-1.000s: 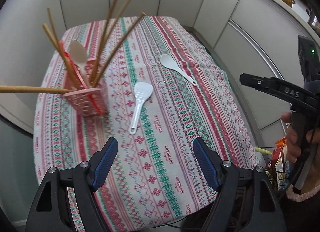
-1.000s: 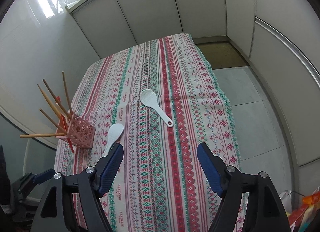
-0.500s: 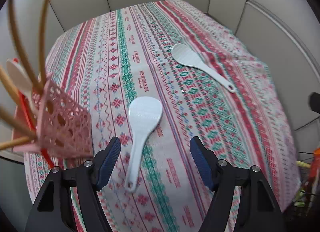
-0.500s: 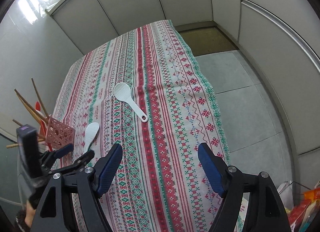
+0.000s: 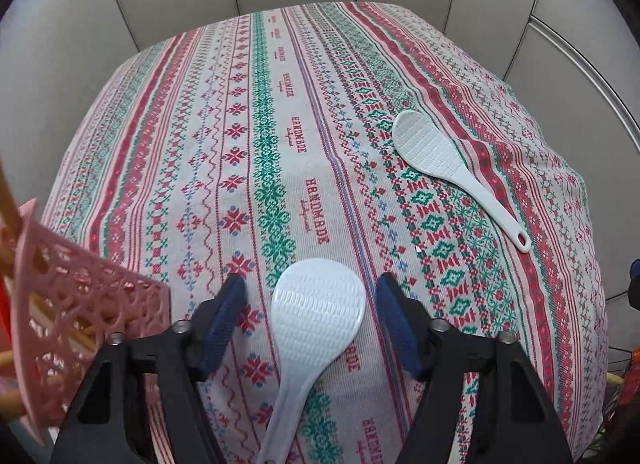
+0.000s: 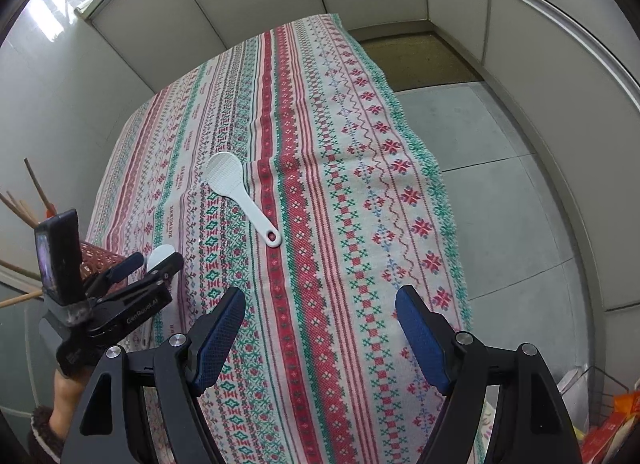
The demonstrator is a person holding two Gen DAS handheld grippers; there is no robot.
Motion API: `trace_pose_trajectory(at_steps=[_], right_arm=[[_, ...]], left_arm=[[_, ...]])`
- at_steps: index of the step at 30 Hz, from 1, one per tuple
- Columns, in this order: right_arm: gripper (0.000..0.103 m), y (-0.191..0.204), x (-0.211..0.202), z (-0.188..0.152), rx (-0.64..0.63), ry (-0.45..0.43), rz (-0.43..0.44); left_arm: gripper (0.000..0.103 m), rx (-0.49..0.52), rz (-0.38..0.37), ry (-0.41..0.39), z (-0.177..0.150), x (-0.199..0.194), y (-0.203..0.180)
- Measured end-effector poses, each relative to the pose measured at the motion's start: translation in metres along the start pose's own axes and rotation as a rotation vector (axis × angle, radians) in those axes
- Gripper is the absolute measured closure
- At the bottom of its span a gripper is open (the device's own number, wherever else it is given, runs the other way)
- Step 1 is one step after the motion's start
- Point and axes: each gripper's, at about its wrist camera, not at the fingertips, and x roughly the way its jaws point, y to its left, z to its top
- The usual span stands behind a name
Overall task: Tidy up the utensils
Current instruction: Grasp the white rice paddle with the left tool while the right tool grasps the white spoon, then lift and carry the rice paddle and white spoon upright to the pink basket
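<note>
The left claw [image 5: 310, 310] sat low over the bench [image 5: 280, 136], its jaws closing in from both sides of the nearer white rice paddle [image 5: 318, 318] but not yet pressing on it, so the paddle lay free on the striped cloth by the bench's near-left corner. The pink lattice holder [image 5: 80, 312], with its wooden chopsticks [image 6: 30, 192], stood just beside at the left edge. The right claw [image 6: 320, 330] hung released over bare cloth near the front edge, nothing between its jaws. The second paddle [image 6: 240, 194] lay well apart toward the right edge. The likely risk: the blue fingers [image 5: 228, 312] straddled the broad, thin blade, not the handle, so the flat plastic could skid or tip out, or the cloth bunch into the grip
</note>
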Motion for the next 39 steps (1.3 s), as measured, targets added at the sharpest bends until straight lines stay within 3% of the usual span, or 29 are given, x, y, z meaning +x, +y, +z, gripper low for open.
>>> trace_pose_trajectory(at_steps=[3,14,19,29,35,36,39], right_arm=[[0.024,0.005,0.007,0.009,-0.025,0.0,0.01],[0.024,0.036,0.039,0.055,-0.071,0.013,0.124],[0.025,0.073,0.051,0.073,-0.202,-0.018,0.107],[0.025,0.115,0.106,0.082,-0.282,-0.013,0.062],[0.041,0.122,0.13,0.087,-0.303,-0.05,0.002],[0.053,0.125,0.132,0.087,-0.312,-0.049,-0.008],[0.053,0.13,0.131,0.083,-0.337,-0.081,-0.023]], left_arm=[[0.055,0.018,-0.032,-0.008,0.003,-0.001,-0.002],[0.055,0.054,-0.112,-0.005,-0.017,-0.042,0.001],[0.055,0.086,-0.143,-0.036,-0.042,-0.078,0.002],[0.055,0.116,-0.202,-0.083,-0.07,-0.117,-0.003],[0.055,0.146,-0.221,-0.114,-0.08,-0.138,-0.004],[0.055,0.146,-0.222,-0.12,-0.081,-0.142,-0.003],[0.055,0.141,-0.233,-0.148,-0.086,-0.157,0.002]])
